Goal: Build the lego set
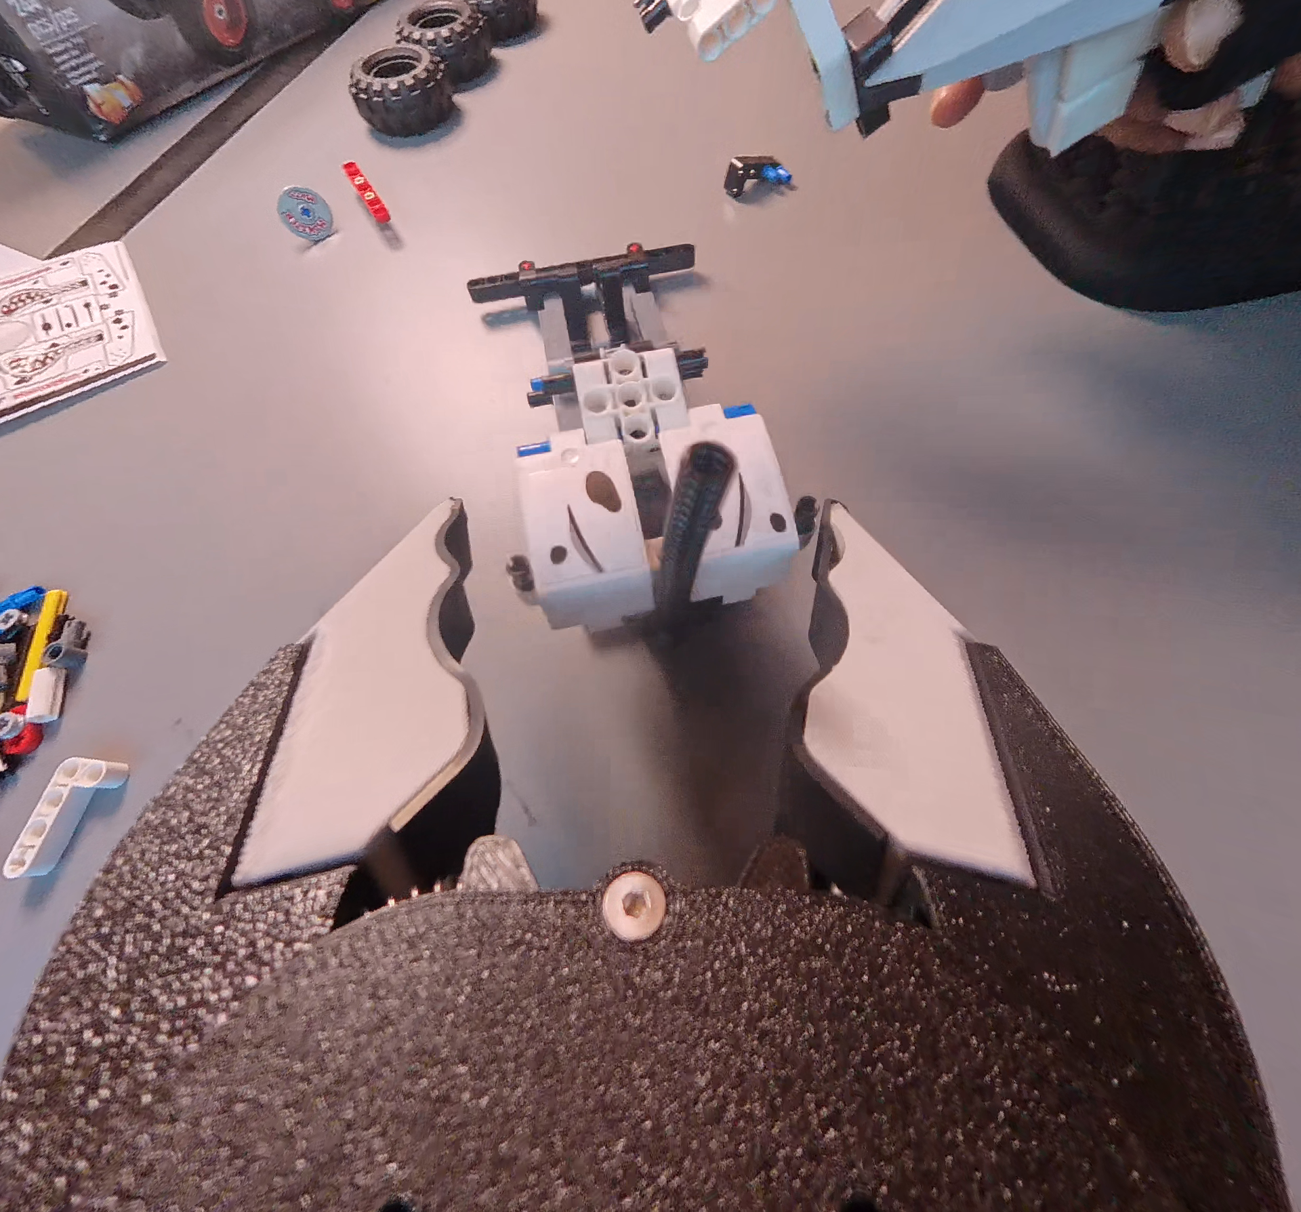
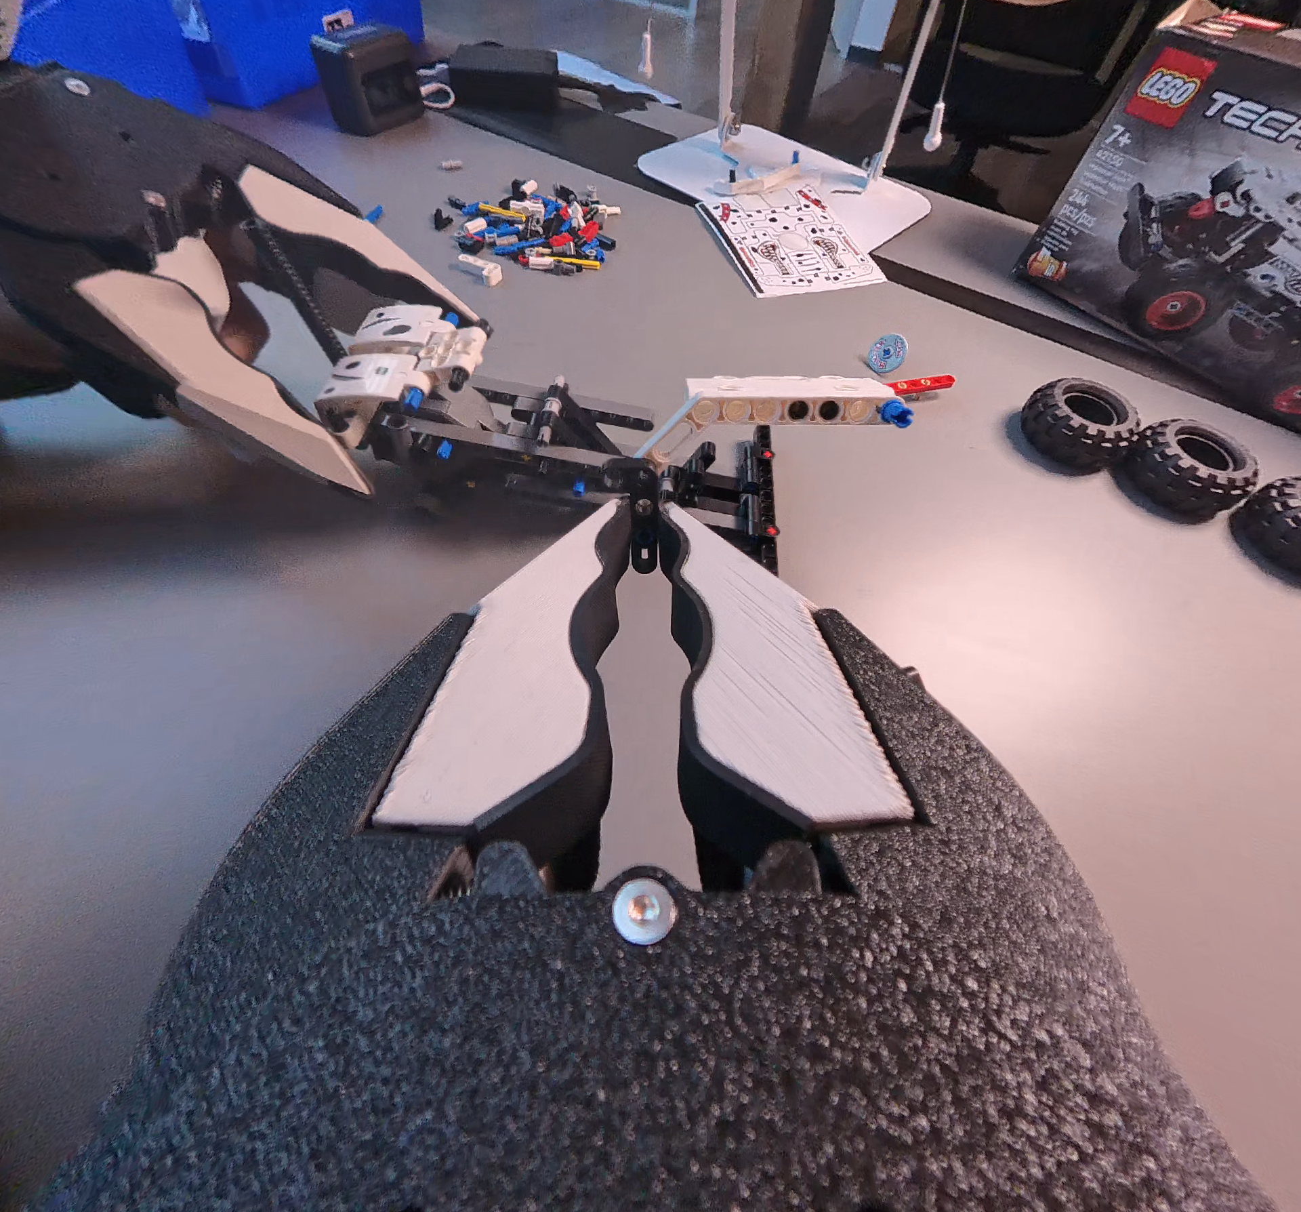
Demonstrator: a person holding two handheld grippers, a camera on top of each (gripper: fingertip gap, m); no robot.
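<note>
Now we are mid-assembly, with the chassis (image 1: 619,417) lying flat on the grey table (image 1: 915,544) and both grippers closing in on it from opposite ends. Our left gripper (image 1: 637,530) has its fingers spread wide, one on each side of the white block at the chassis's near end; in the right wrist view those fingertips look very close to that block, perhaps touching, but we cannot tell that they are squeezing it. Our right gripper (image 2: 642,530) has its fingers pressed together on a small black connector (image 2: 640,509), and from that connector a white angled beam (image 2: 781,407) with a blue pin at its tip sticks up and out, hovering over the far, black cross-bar end of the chassis. So the step in hand, as we read it, is fitting this white beam sub-assembly onto the frame. The next move calls for the left gripper to clamp and steady the white block while the right lines its pins up with holes in the frame and presses home. Which hole is the target we cannot make out: the connector and fingertips cover that spot. Three tyres (image 1: 436,51), the loose parts pile (image 2: 535,234) and the set's box (image 2: 1183,248) wait nearby, the box cut off at the edge.
</note>
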